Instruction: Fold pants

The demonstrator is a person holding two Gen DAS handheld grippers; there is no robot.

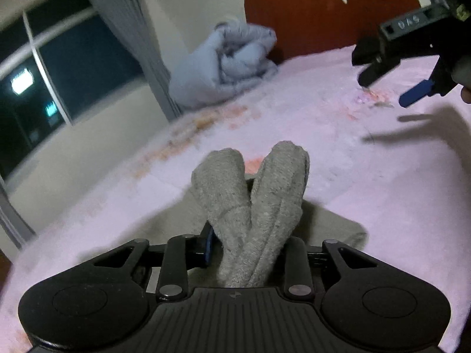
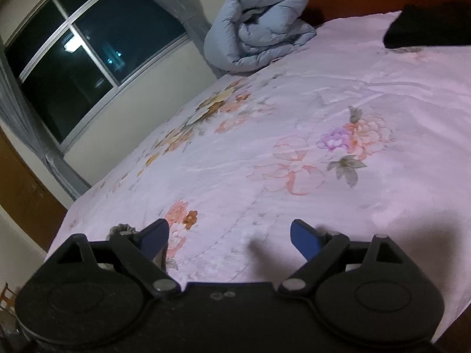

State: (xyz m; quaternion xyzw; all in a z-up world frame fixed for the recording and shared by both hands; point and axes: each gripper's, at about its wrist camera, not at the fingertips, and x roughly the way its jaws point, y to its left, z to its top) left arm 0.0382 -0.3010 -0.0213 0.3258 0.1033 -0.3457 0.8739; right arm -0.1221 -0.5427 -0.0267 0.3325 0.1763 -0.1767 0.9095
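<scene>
A: What has the left gripper (image 1: 250,235) got?

B: A bunched fold of the grey pants (image 1: 253,206). The jaws are drawn in close on the cloth, and two rounded lobes of fabric stand up past the fingers. The rest of the garment trails underneath, lying on the bed (image 1: 382,176).

A: Why pinch it bunched like that?

B: My guess is that gathering the layers in one grip lets the whole end be carried over the garment without a layer slipping loose. Holding it low over the sheet should also keep the fold from dragging crooked.

A: And the right gripper (image 2: 229,235)?

B: Spread wide, nothing between the blue pads (image 2: 153,238). It hovers over the flowered sheet, touching no cloth. Only a small scrap of grey shows just beside its left finger. From the left wrist view it sits well apart, up toward the headboard (image 1: 323,8).

A: Why keep it empty?

B: Probably free to pin or smooth the pants once the fold lands.

A: Anything else around?

B: A rolled blue duvet (image 2: 259,29) by the window (image 2: 88,58), and something dark (image 2: 429,26) at the far corner of the bed.
</scene>
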